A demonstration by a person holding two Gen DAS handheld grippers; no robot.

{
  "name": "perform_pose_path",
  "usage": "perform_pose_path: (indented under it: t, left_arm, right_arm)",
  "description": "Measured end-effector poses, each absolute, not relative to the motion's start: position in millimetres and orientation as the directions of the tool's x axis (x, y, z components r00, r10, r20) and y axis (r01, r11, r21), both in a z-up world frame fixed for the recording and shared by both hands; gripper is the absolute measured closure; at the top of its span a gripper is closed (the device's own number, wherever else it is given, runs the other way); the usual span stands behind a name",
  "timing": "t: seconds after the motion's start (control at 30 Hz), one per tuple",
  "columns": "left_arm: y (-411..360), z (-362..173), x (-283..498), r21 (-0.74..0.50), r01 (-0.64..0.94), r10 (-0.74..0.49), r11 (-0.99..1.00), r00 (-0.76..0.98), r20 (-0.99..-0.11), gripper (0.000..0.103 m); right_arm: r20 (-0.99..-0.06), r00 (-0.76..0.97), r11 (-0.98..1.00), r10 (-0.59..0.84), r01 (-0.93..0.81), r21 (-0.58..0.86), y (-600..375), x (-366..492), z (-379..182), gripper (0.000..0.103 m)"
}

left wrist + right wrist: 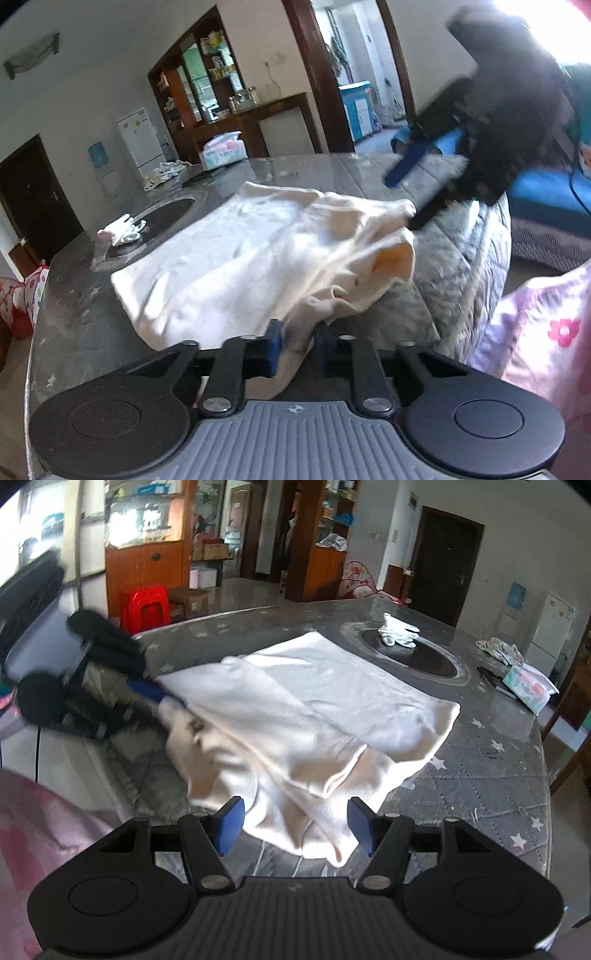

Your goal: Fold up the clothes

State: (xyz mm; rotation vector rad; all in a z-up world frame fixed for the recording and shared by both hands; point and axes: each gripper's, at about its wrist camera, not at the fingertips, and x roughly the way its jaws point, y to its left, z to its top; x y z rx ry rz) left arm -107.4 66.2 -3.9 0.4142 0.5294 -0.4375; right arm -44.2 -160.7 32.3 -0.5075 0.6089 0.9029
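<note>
A: Daylight fills the room. In the left view a window at the top right corner blows out to pure white.

B: The right tool (406,192) there is smeared by motion blur. The cloth (258,258) glows, with soft shadows in its folds.

A: In the right view the left tool (162,696) blurs too, and the glossy counter (498,775) shows pale reflections.

B: Fisheye bends walls and doorways, with dark corners.

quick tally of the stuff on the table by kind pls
Cream garment: 1
White gloves, bunched, number unclear: 1 bunch
Tissue pack: 1
Patterned cloth: 1
Total: 4
</note>
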Motion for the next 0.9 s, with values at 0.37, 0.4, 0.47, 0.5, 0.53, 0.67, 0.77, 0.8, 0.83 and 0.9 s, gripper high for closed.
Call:
perform_pose_path:
  t: [0.37, 0.4, 0.47, 0.5, 0.53, 0.67, 0.77, 0.8, 0.83, 0.9]
  left_arm:
    - [89, 25, -61, 0.098, 0.456, -0.338, 0.884, 0.77, -0.541, 0.093]
    - [89, 24, -60, 0.096, 0.458, -0.339, 0.884, 0.768, -0.543, 0.093]
    - [90, 21, -60, 0.09, 0.464, -0.346, 0.881, 0.764, -0.545, 0.093]
    - [90, 19, -62, 0.092, 0.469, -0.349, 0.878, 0.76, -0.548, 0.093]
    - [90, 17, -64, 0.094, 0.474, -0.351, 0.875, 0.757, -0.552, 0.092]
    - [91, 7, -75, 0.119, 0.486, -0.343, 0.866, 0.749, -0.567, 0.087]
    - [93, 1, -83, 0.151, 0.484, -0.322, 0.862, 0.753, -0.574, 0.082]
    - [94, -1, -86, 0.162, 0.483, -0.315, 0.861, 0.755, -0.576, 0.081]
    - [95, -3, -89, 0.174, 0.481, -0.307, 0.859, 0.756, -0.578, 0.079]
    - [96, -7, -94, 0.196, 0.479, -0.292, 0.856, 0.76, -0.581, 0.076]
  right_arm:
    - [-0.624, 0.488, 0.432, 0.611, -0.865, -0.253, -138, -46, 15, 0.03]
    - [-0.623, 0.486, 0.425, 0.613, -0.867, -0.259, -134, -43, 13, 0.031]
    - [-0.63, 0.478, 0.412, 0.612, -0.873, -0.262, -128, -37, 7, 0.039]
    - [-0.636, 0.474, 0.412, 0.609, -0.874, -0.258, -126, -34, 5, 0.041]
    - [-0.641, 0.471, 0.415, 0.607, -0.875, -0.251, -126, -31, 4, 0.044]
    - [-0.65, 0.47, 0.422, 0.598, -0.873, -0.243, -125, -20, 5, 0.065]
    - [-0.656, 0.466, 0.418, 0.593, -0.875, -0.244, -126, -17, 6, 0.066]
    - [-0.655, 0.469, 0.414, 0.593, -0.875, -0.251, -126, -17, 6, 0.066]
    - [-0.653, 0.474, 0.411, 0.591, -0.873, -0.263, -126, -18, 5, 0.063]
    - [-0.647, 0.484, 0.394, 0.589, -0.871, -0.293, -126, -22, 5, 0.06]
